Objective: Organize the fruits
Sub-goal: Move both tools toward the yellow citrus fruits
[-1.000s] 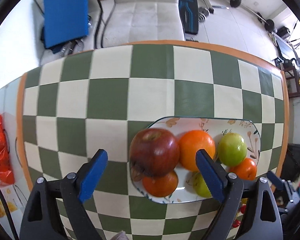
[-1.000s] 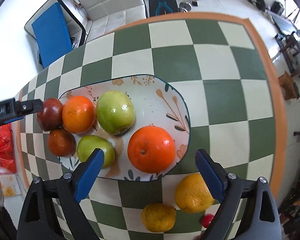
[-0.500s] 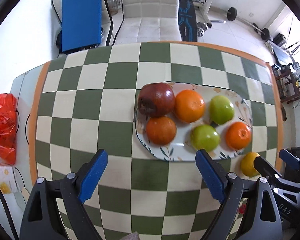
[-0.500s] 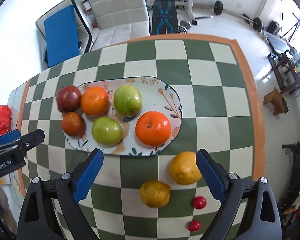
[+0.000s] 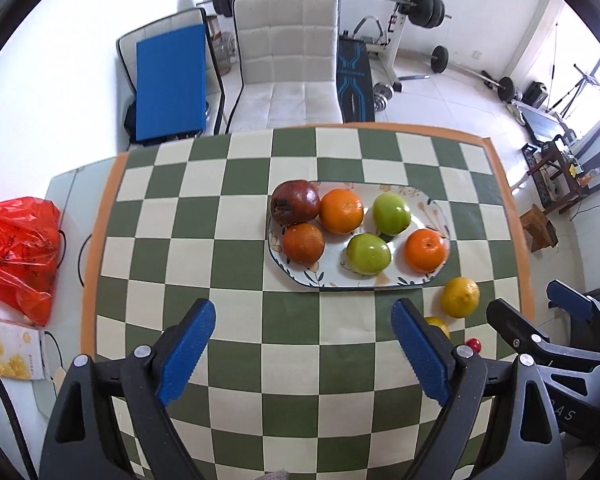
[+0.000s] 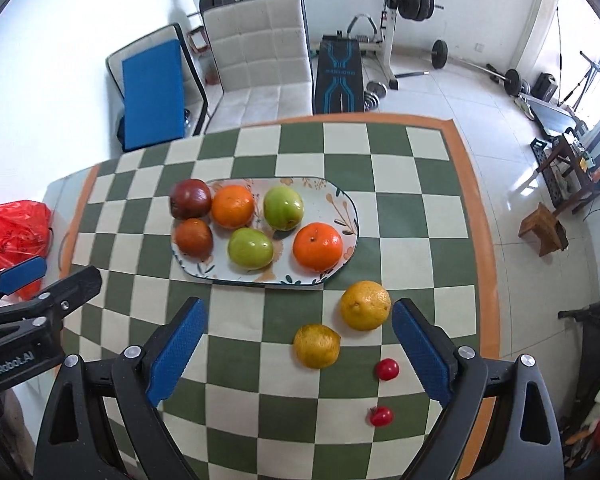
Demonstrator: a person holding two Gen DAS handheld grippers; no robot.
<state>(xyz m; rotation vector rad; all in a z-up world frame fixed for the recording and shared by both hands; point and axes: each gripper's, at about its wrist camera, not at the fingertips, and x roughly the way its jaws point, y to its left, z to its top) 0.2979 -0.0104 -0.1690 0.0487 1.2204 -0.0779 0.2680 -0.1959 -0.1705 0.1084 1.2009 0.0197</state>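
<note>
From the left wrist view, the left hand-held gripper (image 5: 302, 342) hung above the checkered table (image 5: 236, 272) with its blue pads spread wide and nothing between them. Ahead lay the oval plate (image 5: 436, 208), carrying a dark red apple (image 5: 295, 202), a dark orange (image 5: 303, 243), a bright orange (image 5: 341, 211), two green apples (image 5: 392, 213) (image 5: 369, 254) and another orange (image 5: 426, 250). A yellow citrus (image 5: 459, 297) sat on the cloth just beside the plate's near right corner, and a second one (image 5: 437, 323) peeked out behind the right pad. The right hand-held gripper (image 5: 532, 316) showed at the right edge. From the right wrist view, the right hand-held gripper (image 6: 298, 346) was likewise wide apart and empty, poised over the two loose yellow citrus (image 6: 365, 305) (image 6: 316, 345), with two small red fruits (image 6: 387, 369) (image 6: 381, 416) nearer the camera, well apart from the plate (image 6: 342, 200). What seemed left was to gather these loose pieces. The risks, as I judge them: round fruit could roll off toward the table's right edge if nudged by a pad that closed off-centre; the small red fruits could be crushed or squirt out under a hard squeeze; and the plate's free space lay mostly at its far right end, so a citrus set down carelessly might knock the near orange or roll off the rim.
</note>
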